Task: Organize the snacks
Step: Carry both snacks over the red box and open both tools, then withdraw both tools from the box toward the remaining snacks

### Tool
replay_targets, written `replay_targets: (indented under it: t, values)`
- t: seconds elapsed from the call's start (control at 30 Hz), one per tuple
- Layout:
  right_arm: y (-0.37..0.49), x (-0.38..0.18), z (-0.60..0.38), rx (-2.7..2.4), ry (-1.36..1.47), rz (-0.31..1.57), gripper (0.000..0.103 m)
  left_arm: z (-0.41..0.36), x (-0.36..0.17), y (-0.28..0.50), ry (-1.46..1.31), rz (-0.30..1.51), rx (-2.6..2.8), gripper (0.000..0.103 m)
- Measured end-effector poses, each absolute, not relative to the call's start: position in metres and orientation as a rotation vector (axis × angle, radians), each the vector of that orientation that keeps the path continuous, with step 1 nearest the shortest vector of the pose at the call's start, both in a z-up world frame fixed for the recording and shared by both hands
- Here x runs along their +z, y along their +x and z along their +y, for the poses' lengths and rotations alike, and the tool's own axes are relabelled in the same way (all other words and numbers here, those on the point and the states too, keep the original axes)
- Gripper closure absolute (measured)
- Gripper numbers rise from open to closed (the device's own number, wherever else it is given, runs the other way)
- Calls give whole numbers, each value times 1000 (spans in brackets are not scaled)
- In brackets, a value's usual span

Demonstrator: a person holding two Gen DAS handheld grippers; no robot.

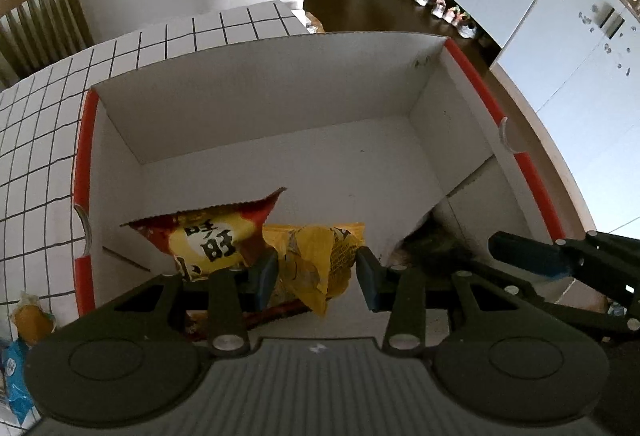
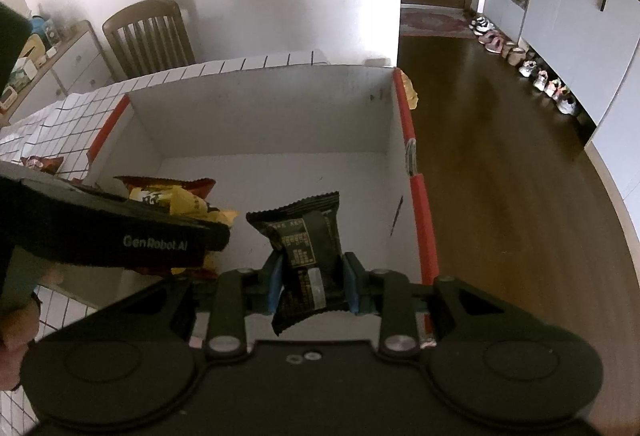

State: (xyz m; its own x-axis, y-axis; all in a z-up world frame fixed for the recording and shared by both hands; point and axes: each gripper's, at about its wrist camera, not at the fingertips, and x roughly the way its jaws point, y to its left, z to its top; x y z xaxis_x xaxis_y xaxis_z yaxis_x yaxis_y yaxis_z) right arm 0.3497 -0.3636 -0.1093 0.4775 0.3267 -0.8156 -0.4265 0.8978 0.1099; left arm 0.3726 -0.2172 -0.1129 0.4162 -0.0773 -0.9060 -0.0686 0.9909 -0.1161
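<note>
A white cardboard box with red rims [image 1: 85, 140] [image 2: 420, 204] stands on the tiled table. My left gripper [image 1: 316, 274] hangs over the box's near left part, its jaws apart around a yellow snack packet [image 1: 316, 256] with small gaps at both pads. A red and yellow packet [image 1: 208, 236] lies beside it, also in the right wrist view [image 2: 160, 188]. My right gripper [image 2: 312, 282] is shut on a black snack packet [image 2: 308, 248], held upright above the box's near right part. The right gripper also shows in the left wrist view [image 1: 532, 256].
The white grid-tiled table [image 1: 36, 140] runs left of the box, with an orange packet [image 1: 30, 320] and a blue packet [image 1: 16, 372] at its near left. Another red packet [image 2: 42, 164] lies on the table. A wooden chair [image 2: 150, 36] stands behind. Dark floor lies right.
</note>
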Motion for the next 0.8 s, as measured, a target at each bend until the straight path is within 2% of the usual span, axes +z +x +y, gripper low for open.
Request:
replay_targets:
  t: [0.07,0.13,0.3,0.37,0.43,0.7,0.8]
  values:
    - [351,-108,-365,463,-117,967,70,-217,-111,371,-140,1136,-7,60]
    - [350,-108,-367,462,-113,964,70,-216,-108,369,-137,1130,-1,49]
    - [347,-106,-370,462,-107,961,67,-210,-100,362,-150,1107,-4,47]
    - [344,-103,-371,465,-106,955,60,-207,-96,359,-159,1099,-1,44]
    - [339,-98,-371,466,-111,941,55,-203,-92,353,-164,1085,1,35]
    - [320,-79,-370,454,-102,895,39,-192,-71,328,-163,1027,-23,35]
    - [312,-72,-367,443,-102,878,35,-185,-61,316,-155,998,-27,30]
